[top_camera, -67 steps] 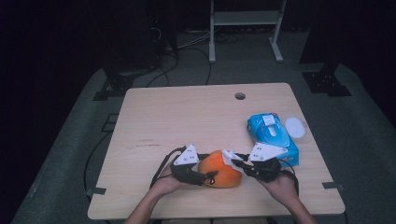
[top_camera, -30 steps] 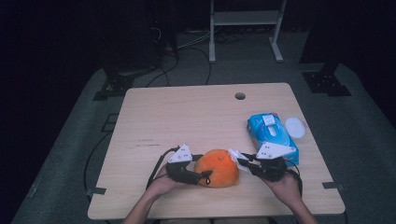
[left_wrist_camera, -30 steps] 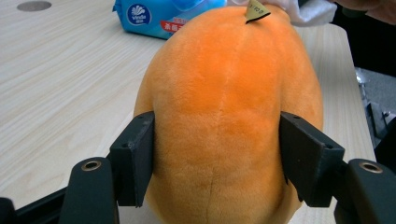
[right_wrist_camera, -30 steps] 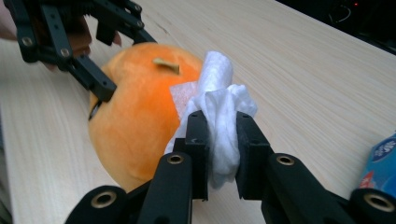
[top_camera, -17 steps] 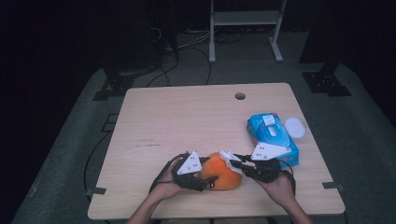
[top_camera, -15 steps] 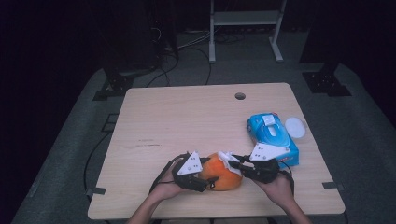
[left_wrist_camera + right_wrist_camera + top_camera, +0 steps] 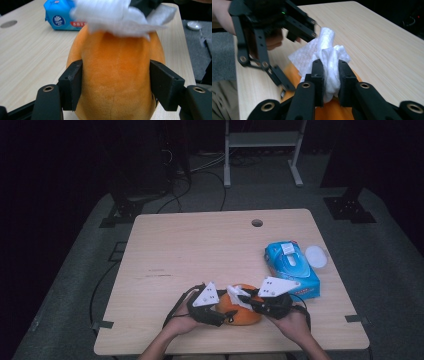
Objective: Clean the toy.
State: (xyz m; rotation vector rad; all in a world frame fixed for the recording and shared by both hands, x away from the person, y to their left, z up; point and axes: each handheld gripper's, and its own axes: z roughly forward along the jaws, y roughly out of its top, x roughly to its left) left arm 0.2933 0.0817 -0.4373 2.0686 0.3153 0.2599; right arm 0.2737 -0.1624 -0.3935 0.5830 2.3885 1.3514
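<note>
Overhead cam, two close tong cams

That plush toy (image 7: 117, 82) is a warm orange, kind of fuzzy, a bit paler yellow toward the edges. The wipe (image 7: 329, 62) bunched on top of it is plain white with a faint dimpled texture. Both grippers, left gripper (image 7: 216, 312) and right gripper (image 7: 329, 80), are matte black with brass-coloured rivets. The pack of wipes (image 7: 292, 269) is bright blue with a white logo and a red strip. The table (image 7: 200, 245) is pale wood grain, and the floor around it is grey.
</note>
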